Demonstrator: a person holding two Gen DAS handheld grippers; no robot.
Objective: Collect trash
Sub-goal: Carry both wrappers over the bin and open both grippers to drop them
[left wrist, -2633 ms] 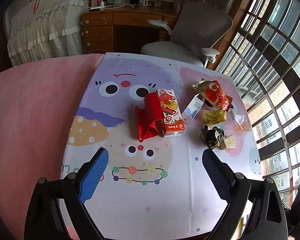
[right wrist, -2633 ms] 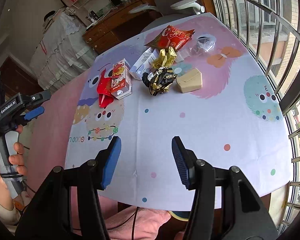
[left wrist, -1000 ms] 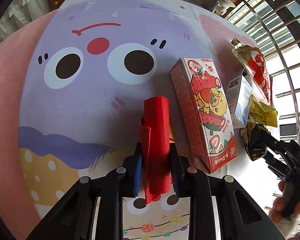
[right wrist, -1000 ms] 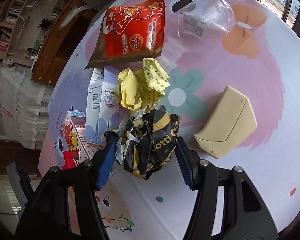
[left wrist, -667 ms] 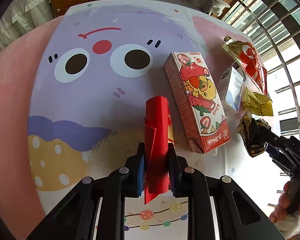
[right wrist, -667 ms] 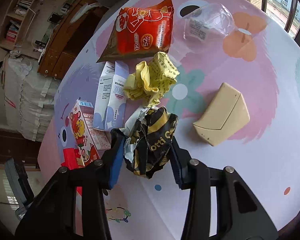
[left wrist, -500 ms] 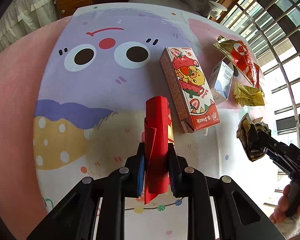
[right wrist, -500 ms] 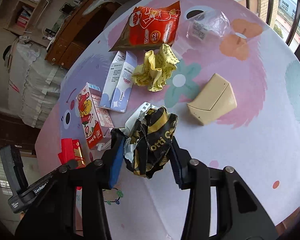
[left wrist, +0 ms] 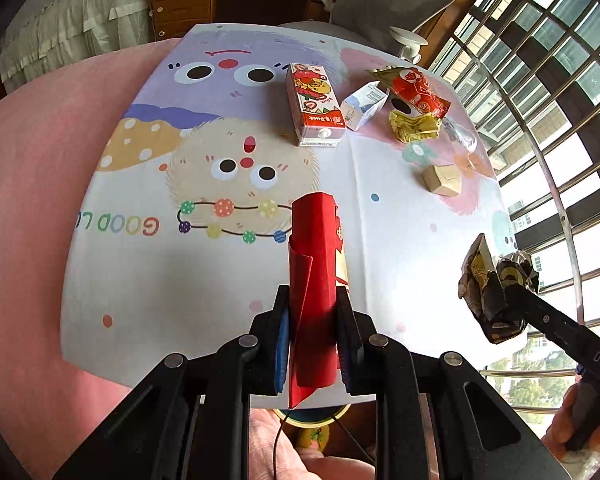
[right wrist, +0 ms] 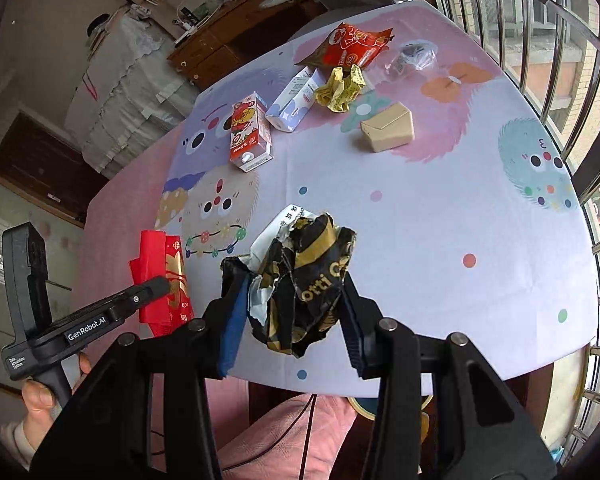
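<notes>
red packet [left wrist: 314,280] lifted, wrapper [right wrist: 300,284] between fingers [right wrist: 232,320]

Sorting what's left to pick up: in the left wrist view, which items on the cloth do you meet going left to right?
Strawberry drink carton → pale blue and white carton → crumpled yellow wrapper → tan box.

The right tongs [right wrist: 292,312] are gripping a crumpled black-and-gold wrapper [right wrist: 304,280] above the surface [right wrist: 440,220], while the left tongs [right wrist: 156,286] are holding a red packet [right wrist: 162,276] nearby.
</notes>
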